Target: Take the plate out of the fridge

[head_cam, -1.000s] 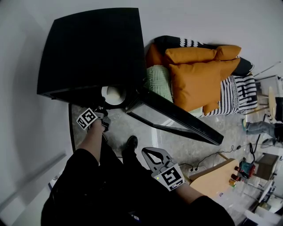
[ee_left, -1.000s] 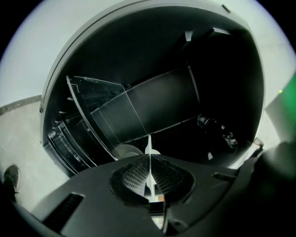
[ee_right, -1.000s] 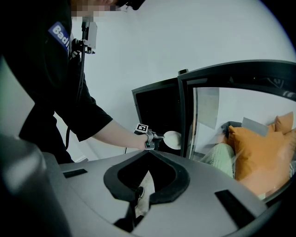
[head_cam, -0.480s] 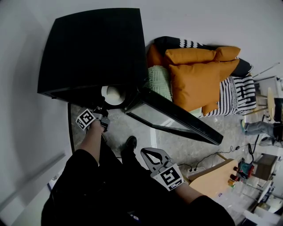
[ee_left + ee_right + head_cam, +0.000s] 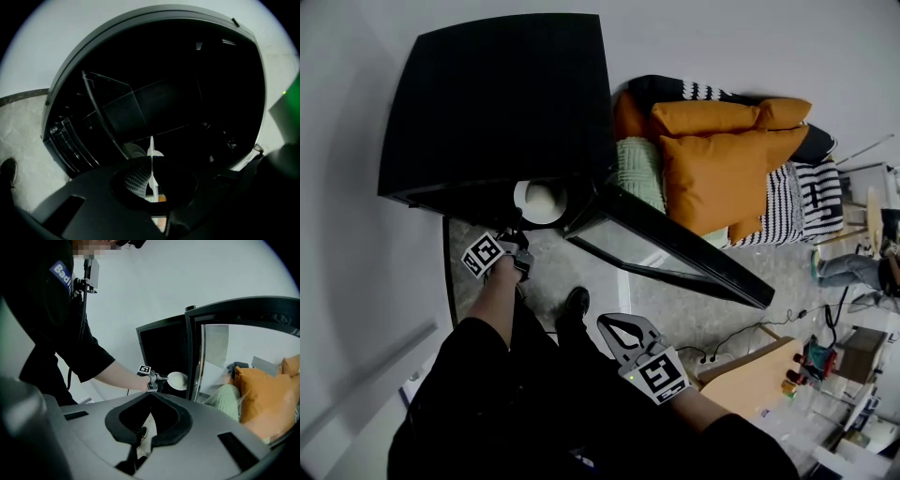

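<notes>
A round white plate (image 5: 539, 202) sits at the mouth of the black fridge (image 5: 497, 103), just past its open front. My left gripper (image 5: 518, 240) is shut on the plate's near rim. In the left gripper view the plate (image 5: 151, 152) shows edge-on as a thin white line between the closed jaws of that gripper (image 5: 152, 163), with the dark fridge interior (image 5: 178, 103) behind. From the right gripper view I see the plate (image 5: 177, 380) held out by the left gripper (image 5: 157, 380). My right gripper (image 5: 613, 324) hangs low near the person's legs, shut and empty; its tips (image 5: 150, 394) meet.
The fridge's glass door (image 5: 675, 248) stands swung open to the right. Orange cushions (image 5: 722, 159), a green cushion (image 5: 639, 173) and a striped sofa (image 5: 811, 197) lie behind it. A shoe (image 5: 576, 303), a floor cable (image 5: 759, 328) and a wooden board (image 5: 759, 375) are below.
</notes>
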